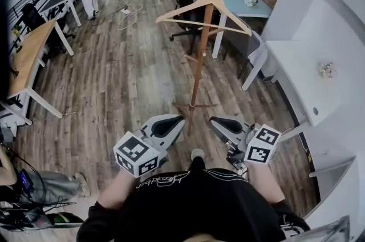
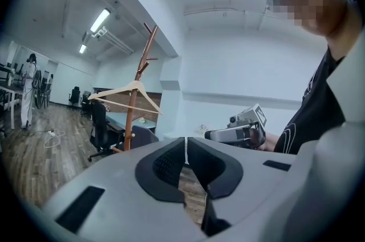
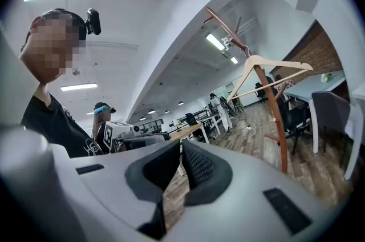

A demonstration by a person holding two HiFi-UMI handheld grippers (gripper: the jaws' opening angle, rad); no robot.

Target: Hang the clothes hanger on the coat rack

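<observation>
Hooked high on rack (image 1: 197, 81): hanger (image 1: 182, 7). Left gripper (image 1: 171, 121) and right gripper (image 1: 219, 121): pinched closed, empty, well apart from it. Risk: perhaps seated shallow on its peg, so liable to slide off with any knock to the rack.

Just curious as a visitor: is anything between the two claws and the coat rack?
No: in the head view, only bare wood floor separates the left claw and right claw from the coat rack.
</observation>
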